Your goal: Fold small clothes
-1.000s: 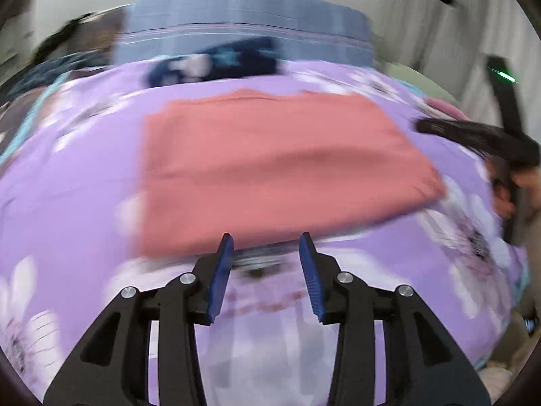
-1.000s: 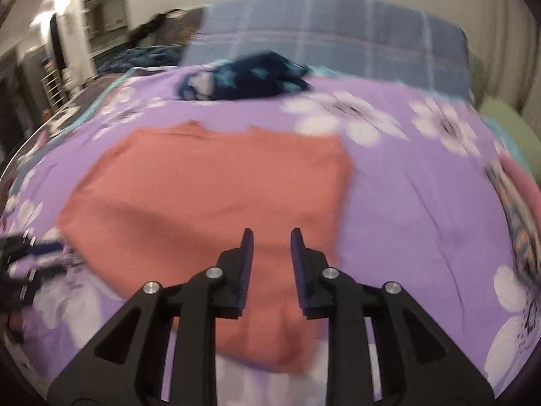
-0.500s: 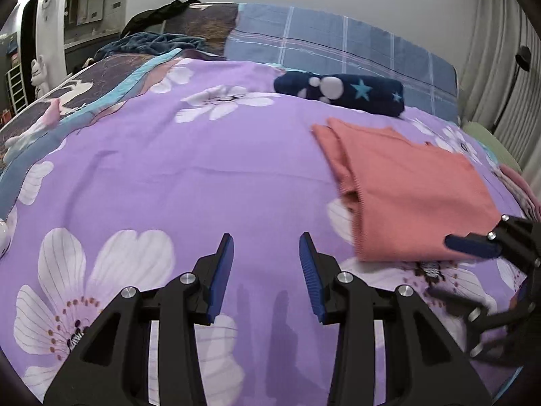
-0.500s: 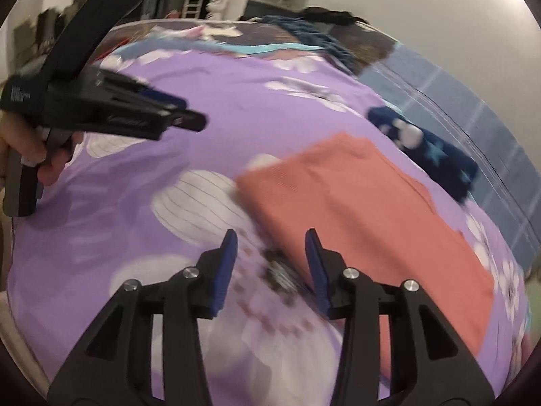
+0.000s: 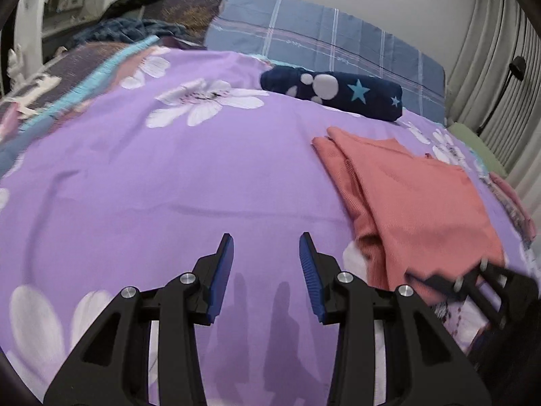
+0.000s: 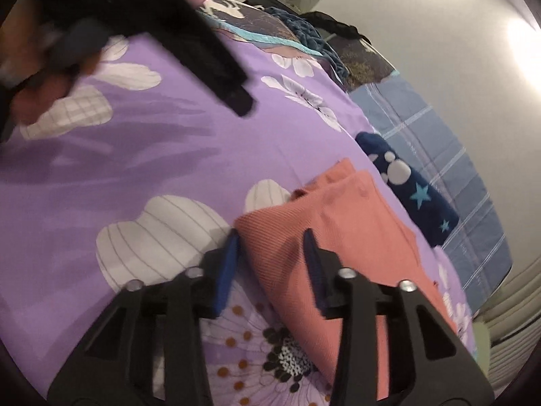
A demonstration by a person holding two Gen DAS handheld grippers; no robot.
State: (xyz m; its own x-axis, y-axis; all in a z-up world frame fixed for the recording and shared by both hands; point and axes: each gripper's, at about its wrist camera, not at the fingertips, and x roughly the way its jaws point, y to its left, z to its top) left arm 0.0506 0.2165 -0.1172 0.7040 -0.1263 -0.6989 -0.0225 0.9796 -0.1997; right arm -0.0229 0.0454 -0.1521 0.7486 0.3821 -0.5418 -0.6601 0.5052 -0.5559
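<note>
Beside the folded coral garment (image 6: 341,237) — right gripper (image 6: 270,247) closing astride its corner, seemingly ungripped; next: pinch.

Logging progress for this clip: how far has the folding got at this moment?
Done: the salmon ribbed garment lies folded in layers on the purple floral bedspread; a navy star-print bundle sits rolled behind it.
In hand: the right gripper is closing around the garment's near corner; the left gripper is open over bare bedspread.
Left: probably another fold, though that is a guess.
</note>
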